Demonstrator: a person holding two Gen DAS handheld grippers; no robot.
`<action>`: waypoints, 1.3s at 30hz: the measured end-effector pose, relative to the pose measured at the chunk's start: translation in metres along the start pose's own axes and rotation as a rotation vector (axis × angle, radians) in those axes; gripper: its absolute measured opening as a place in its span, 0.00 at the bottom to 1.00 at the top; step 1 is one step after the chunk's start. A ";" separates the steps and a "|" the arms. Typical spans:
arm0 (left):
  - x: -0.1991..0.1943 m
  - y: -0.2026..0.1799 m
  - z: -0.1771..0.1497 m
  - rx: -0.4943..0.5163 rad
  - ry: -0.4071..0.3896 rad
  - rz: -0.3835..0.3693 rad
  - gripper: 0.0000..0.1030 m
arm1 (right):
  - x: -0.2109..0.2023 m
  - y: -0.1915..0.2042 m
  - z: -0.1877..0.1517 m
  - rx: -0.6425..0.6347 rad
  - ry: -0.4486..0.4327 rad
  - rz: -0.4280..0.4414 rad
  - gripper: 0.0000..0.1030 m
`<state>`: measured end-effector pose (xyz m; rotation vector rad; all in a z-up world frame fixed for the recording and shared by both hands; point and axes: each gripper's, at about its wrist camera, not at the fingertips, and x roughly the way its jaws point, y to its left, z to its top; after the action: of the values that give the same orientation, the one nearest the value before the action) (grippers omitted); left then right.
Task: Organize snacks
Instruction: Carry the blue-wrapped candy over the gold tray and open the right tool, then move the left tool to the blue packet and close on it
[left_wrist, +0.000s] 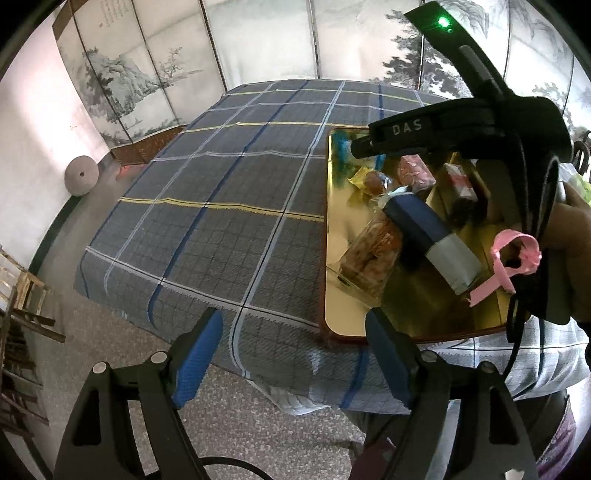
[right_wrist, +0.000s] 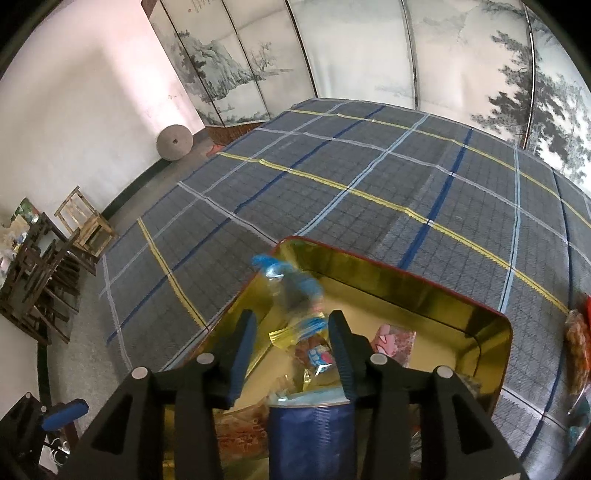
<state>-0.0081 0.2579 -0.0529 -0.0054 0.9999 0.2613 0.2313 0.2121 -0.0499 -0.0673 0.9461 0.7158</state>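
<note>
A gold tin (right_wrist: 491, 350) (left_wrist: 334, 266) stands on the checked cloth (right_wrist: 332, 192) near the table's front edge. Inside lie a pink pack (right_wrist: 393, 338) (left_wrist: 413, 170), a clear pack of brown snacks (left_wrist: 373, 251), a dark blue pack (right_wrist: 310, 435) (left_wrist: 421, 225) and other wrapped pieces. My right gripper (right_wrist: 293, 343) (left_wrist: 360, 147) hangs over the tin's near left part. A blurred blue-and-clear snack packet (right_wrist: 291, 291) sits between its spread pads, which do not visibly press on it. My left gripper (left_wrist: 293, 354) is open and empty over the cloth's front edge, left of the tin.
Orange snack packs (right_wrist: 576, 343) lie on the cloth right of the tin. A hand (left_wrist: 569, 229) with a pink ribbon (left_wrist: 513, 258) holds the right gripper. Wooden chairs (right_wrist: 85, 221) and a round stone (right_wrist: 173, 142) stand on the floor at left. A painted folding screen (right_wrist: 369, 55) backs the table.
</note>
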 end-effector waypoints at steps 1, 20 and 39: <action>0.000 -0.001 0.000 0.002 0.000 0.000 0.75 | -0.001 0.000 0.000 0.003 -0.005 0.005 0.40; -0.021 -0.034 0.006 0.078 -0.020 -0.003 0.76 | -0.125 -0.072 -0.096 0.162 -0.242 0.090 0.46; -0.031 -0.157 0.070 0.174 0.090 -0.350 0.76 | -0.228 -0.257 -0.236 0.383 -0.289 -0.362 0.46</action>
<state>0.0683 0.1076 -0.0076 -0.0340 1.0893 -0.1478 0.1275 -0.1903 -0.0828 0.1941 0.7512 0.1953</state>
